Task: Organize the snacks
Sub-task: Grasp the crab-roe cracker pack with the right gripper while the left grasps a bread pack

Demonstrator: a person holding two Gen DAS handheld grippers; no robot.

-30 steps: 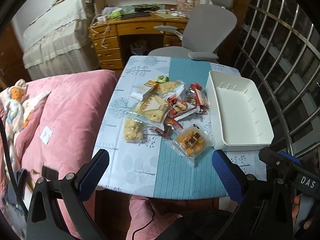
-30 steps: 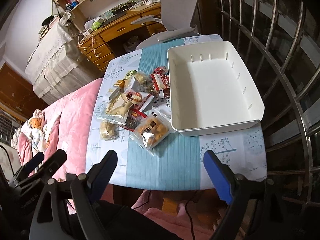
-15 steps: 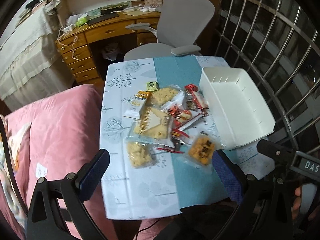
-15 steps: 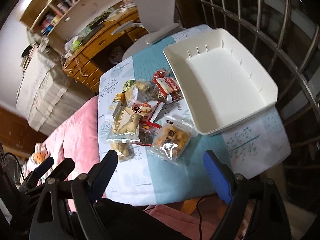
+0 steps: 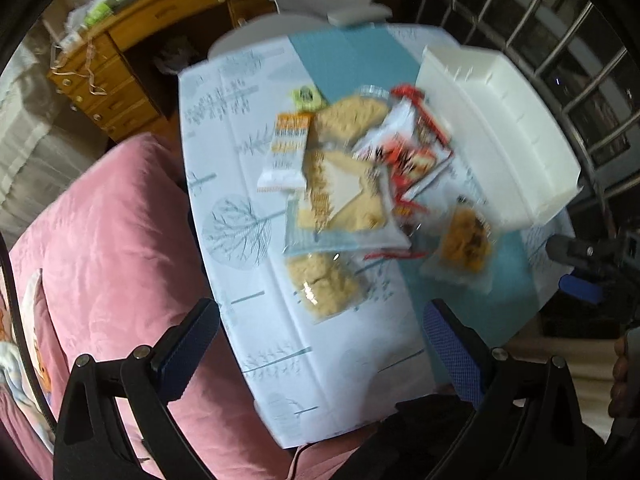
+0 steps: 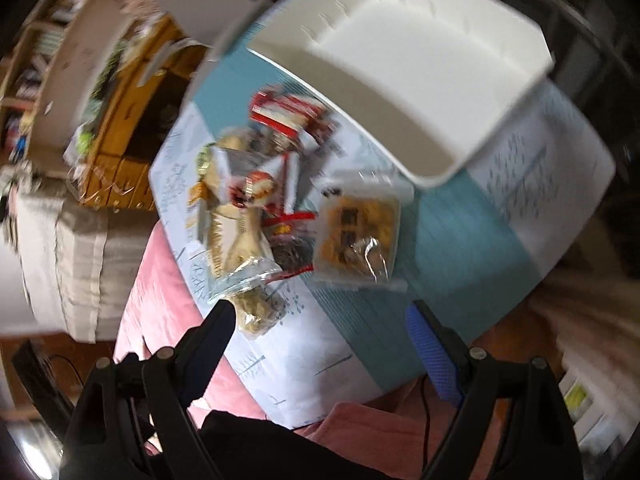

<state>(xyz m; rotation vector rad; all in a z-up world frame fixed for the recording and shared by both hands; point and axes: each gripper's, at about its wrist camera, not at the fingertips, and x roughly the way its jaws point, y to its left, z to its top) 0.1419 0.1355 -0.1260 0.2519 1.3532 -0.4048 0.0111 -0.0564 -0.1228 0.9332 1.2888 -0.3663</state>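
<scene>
Both views motion-blurred. Left claw (image 5: 320, 344): jaws wide apart, nothing between them, low in the frame above the near edge of the table (image 5: 248, 320). Right claw (image 6: 316, 344): jaws also wide apart, empty, bottom of its frame.

Snack pile (image 5: 360, 176) sits mid-table on the white/teal cloth, centre of the left view. Members I can separate:
- orange-and-white bar packet (image 5: 286, 152), left edge of the pile
- clear bag with pale crackers (image 5: 344, 200), middle
- red-and-white wrappers (image 5: 412, 148), right side, just beside the bin
- clear pack of orange pieces (image 5: 466, 240), lower right, near the bin's near corner
- clear pack of pale crumbly snack (image 5: 324, 288), nearest the left claw

White bin (image 5: 516, 128) is at right of the left view, upper centre of the right view (image 6: 420, 64); nothing visible inside. Pink bedding (image 5: 100, 260) lies left of the table.
</scene>
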